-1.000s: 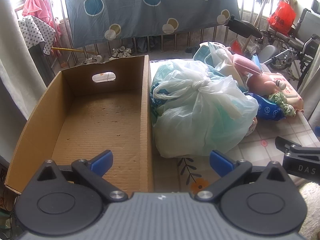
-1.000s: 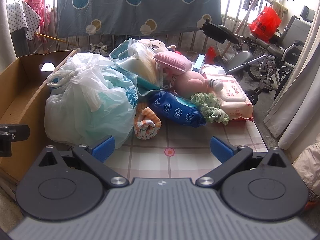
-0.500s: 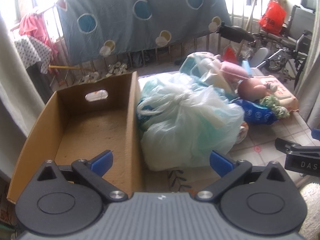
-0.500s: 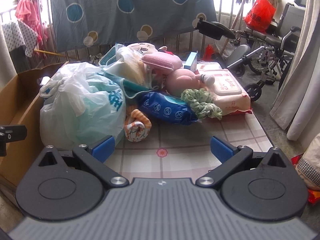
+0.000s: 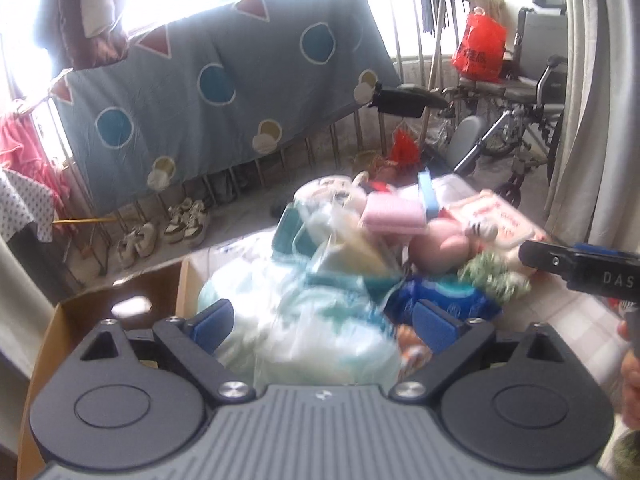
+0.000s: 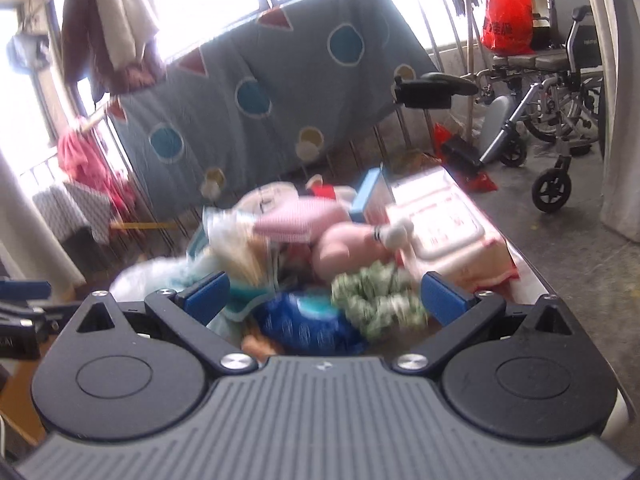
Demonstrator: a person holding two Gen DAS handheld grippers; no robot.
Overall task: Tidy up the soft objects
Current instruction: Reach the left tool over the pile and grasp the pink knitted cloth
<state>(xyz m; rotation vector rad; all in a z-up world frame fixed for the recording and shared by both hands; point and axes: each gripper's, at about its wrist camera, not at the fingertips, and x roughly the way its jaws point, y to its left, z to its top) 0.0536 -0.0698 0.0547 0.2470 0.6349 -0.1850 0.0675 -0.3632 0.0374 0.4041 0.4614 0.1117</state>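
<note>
1. Soft objects: a blurred heap on the tiled surface. The tied pale plastic bag (image 5: 320,320) lies nearest the left gripper; behind it sit a pink striped cushion (image 6: 300,216), a pink plush toy (image 6: 352,248), a green ruffled cloth (image 6: 376,296), a blue wipes pack (image 6: 308,324) and a pink wipes pack (image 6: 452,236).
2. Cardboard box (image 5: 160,284): stands just left of the bag, its handle slot showing in the far wall.
3. Left gripper (image 5: 324,320): jaws wide but closing; the bag appears between the blue pads, which do not press on it. Nothing is grasped.
4. Right gripper (image 6: 324,292): jaws spread, released; the blue pack and green cloth appear between the pads, untouched. Its tip also enters the left view at right (image 5: 580,264).
5. Surroundings: a grey-blue quilt (image 5: 224,92) with circles hangs over a railing; shoes (image 5: 168,228) line the floor below it; a wheelchair (image 6: 552,92) carries a red bag (image 6: 506,12); pink clothing (image 6: 88,164) hangs at left.
</note>
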